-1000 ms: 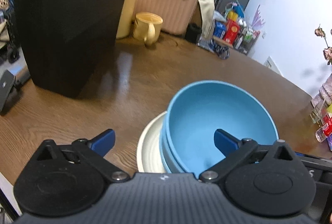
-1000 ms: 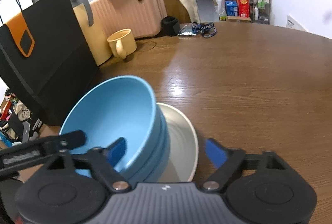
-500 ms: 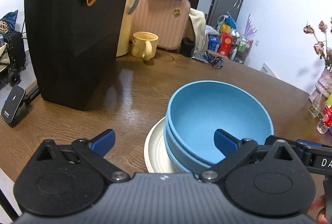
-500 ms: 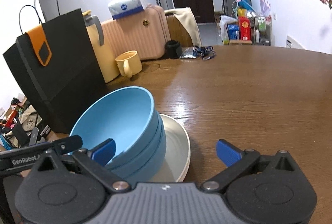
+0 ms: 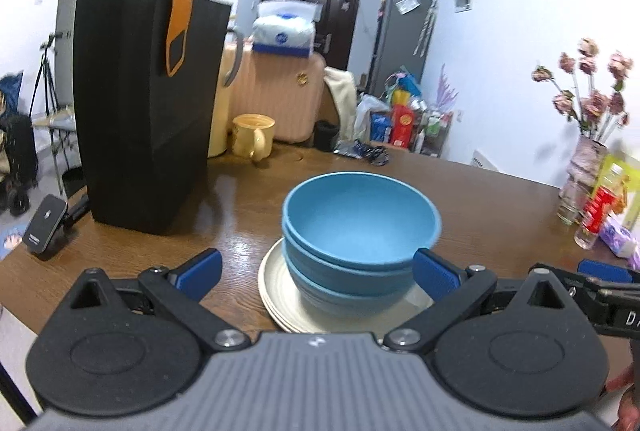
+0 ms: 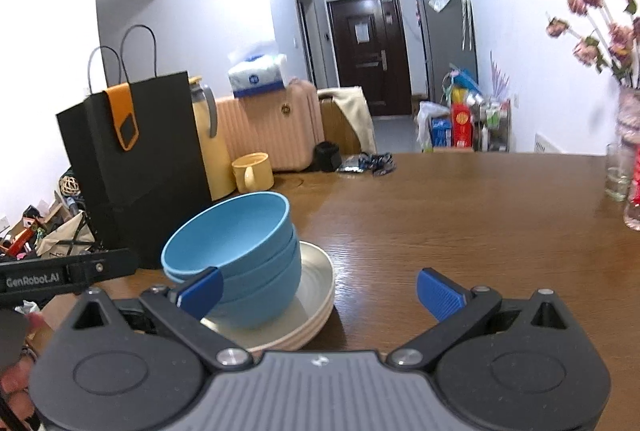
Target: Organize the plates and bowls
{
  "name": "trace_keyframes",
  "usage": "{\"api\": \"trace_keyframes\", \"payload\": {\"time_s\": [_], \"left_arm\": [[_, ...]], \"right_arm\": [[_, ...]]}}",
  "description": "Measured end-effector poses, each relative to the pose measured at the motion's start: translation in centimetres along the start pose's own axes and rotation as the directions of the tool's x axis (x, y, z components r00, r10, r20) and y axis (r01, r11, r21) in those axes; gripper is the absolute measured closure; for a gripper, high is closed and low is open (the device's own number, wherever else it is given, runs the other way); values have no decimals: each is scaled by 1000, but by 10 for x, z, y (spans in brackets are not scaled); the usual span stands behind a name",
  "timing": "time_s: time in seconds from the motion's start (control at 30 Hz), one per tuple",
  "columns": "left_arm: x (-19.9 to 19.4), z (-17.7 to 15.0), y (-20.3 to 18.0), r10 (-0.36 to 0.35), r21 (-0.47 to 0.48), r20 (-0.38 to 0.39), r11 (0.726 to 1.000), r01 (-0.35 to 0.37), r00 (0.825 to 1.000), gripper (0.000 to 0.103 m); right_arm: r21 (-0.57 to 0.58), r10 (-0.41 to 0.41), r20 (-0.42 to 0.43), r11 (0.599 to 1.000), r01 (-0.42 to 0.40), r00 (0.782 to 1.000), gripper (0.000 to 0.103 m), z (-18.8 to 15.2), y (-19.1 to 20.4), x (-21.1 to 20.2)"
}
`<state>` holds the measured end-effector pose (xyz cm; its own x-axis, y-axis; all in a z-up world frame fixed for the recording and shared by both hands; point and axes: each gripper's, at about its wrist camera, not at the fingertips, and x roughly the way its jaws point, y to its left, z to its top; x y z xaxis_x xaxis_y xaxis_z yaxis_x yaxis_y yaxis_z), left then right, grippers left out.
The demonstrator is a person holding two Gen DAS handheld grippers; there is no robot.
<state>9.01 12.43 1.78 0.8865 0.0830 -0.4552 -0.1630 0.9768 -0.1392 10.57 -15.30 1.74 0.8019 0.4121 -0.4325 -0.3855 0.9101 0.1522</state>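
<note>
The blue bowls (image 5: 356,231) stand nested on the cream plates (image 5: 276,295), directly ahead of the spread, empty left gripper (image 5: 316,273); the spread right gripper (image 6: 318,291) has them at its left finger.

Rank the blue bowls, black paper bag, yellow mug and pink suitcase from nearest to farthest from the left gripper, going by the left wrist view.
From the left gripper:
1. Blue bowls, stacked on the cream plates, straight ahead.
2. Black paper bag, ahead to the left.
3. Yellow mug, behind the bag's right edge.
4. Pink suitcase, beyond the table's far edge.
</note>
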Motion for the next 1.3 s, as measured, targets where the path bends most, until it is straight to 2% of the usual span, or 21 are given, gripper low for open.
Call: {"api": "trace_keyframes", "payload": {"time_s": [0.3,0.47,0.57,0.87,1.3], "left_arm": [[-44,-42,-27,-65,91,47,994,61,997,0],[-56,-61,-37,-115,107,43,988,110,992,0],[-59,-66,-41,-109,122,50,987,102,993,0],[-64,-79,-37,-75,126,38,990,70,996,0],[-62,-82,-43,-100,142,21,985,96,995,0]], "right_arm": [[-32,-57,57,998,58,997,0,-27,-8,-59],[-50,-81,75,995,85,994,0,-42,-8,-87],[-61,-87,76,994,91,993,0,-53,-5,-102],[-38,-108,59,993,110,992,0,-72,-8,-114],[1,-115,51,993,115,992,0,-80,-14,-116]]}}
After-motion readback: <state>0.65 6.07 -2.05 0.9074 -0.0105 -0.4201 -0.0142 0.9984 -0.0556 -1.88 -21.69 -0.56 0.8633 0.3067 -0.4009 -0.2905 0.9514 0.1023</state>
